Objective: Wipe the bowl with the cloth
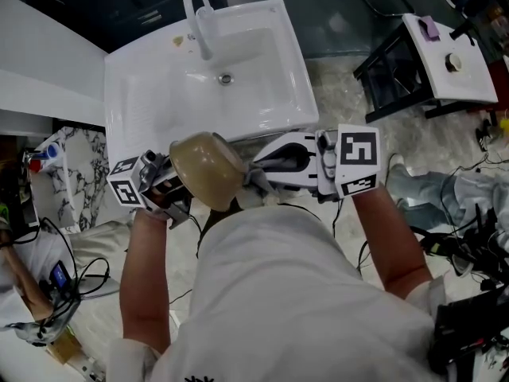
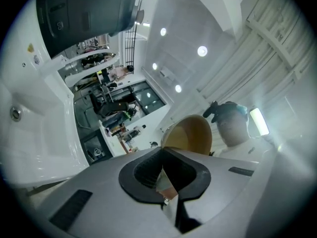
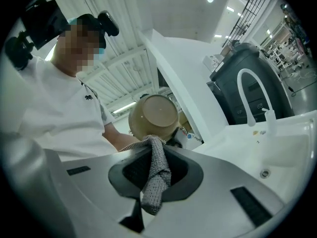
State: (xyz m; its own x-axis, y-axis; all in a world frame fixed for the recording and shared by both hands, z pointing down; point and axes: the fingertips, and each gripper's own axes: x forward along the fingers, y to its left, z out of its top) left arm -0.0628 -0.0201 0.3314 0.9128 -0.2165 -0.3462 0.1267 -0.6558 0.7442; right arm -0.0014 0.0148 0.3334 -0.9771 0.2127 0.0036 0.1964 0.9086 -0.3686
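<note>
A tan bowl (image 1: 208, 169) is held up on its side in front of the person's chest, below the sink's front edge. My left gripper (image 1: 176, 191) is shut on its rim; in the left gripper view the bowl's inside (image 2: 190, 133) shows just past the jaws (image 2: 164, 178). My right gripper (image 1: 261, 173) is shut on a grey woven cloth (image 1: 253, 178), whose end touches the bowl's right side. In the right gripper view the cloth (image 3: 156, 175) hangs from between the jaws (image 3: 154, 155), and the bowl's underside (image 3: 153, 115) sits right behind it.
A white sink (image 1: 262, 94) with a white faucet (image 1: 199, 14) lies ahead. A black stool with a white top (image 1: 445, 54) stands at the right. Cables (image 1: 469, 237) lie on the floor at the right, a marble surface (image 1: 79, 165) at the left.
</note>
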